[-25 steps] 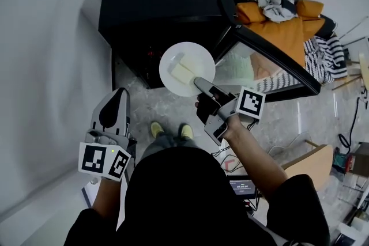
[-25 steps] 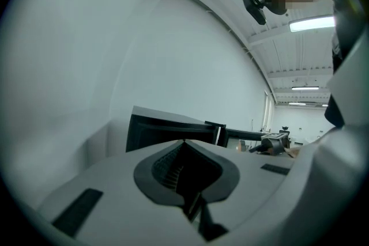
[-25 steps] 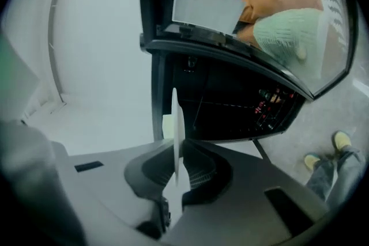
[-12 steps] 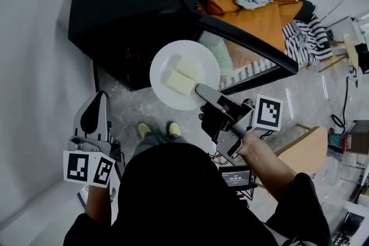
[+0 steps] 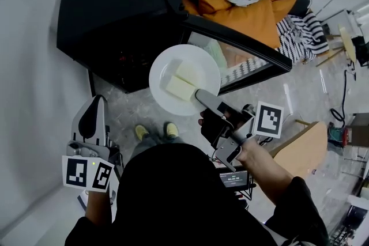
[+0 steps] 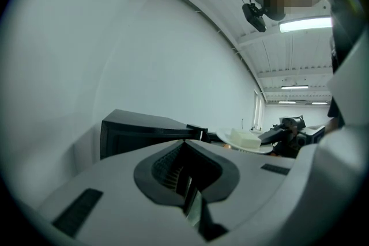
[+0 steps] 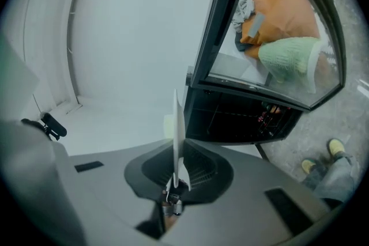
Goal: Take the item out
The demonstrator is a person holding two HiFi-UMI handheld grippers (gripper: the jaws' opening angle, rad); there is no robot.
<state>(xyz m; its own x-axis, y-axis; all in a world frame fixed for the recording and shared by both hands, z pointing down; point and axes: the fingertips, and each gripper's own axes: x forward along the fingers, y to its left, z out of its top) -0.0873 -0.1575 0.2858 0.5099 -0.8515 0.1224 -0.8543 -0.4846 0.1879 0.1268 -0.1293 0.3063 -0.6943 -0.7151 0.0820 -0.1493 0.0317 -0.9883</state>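
Since its jaws are clamped on one edge of it, the right tool (image 5: 199, 95) carries the plate (image 5: 164, 66) roughly level, which keeps the two pale blocks (image 5: 182, 87) from sliding; the plate hangs in the air in front of the black oven (image 5: 109, 3), clear of its dark cavity and beside the open door (image 5: 242, 46), so the item looks already out; the next need, I judge, is somewhere to set it down, and no surface shows nearby; the left tool (image 5: 95, 105), jaws together on nothing, hangs low at the person's side, out of the way; with only one edge gripped, a wrist tilt is the risk.
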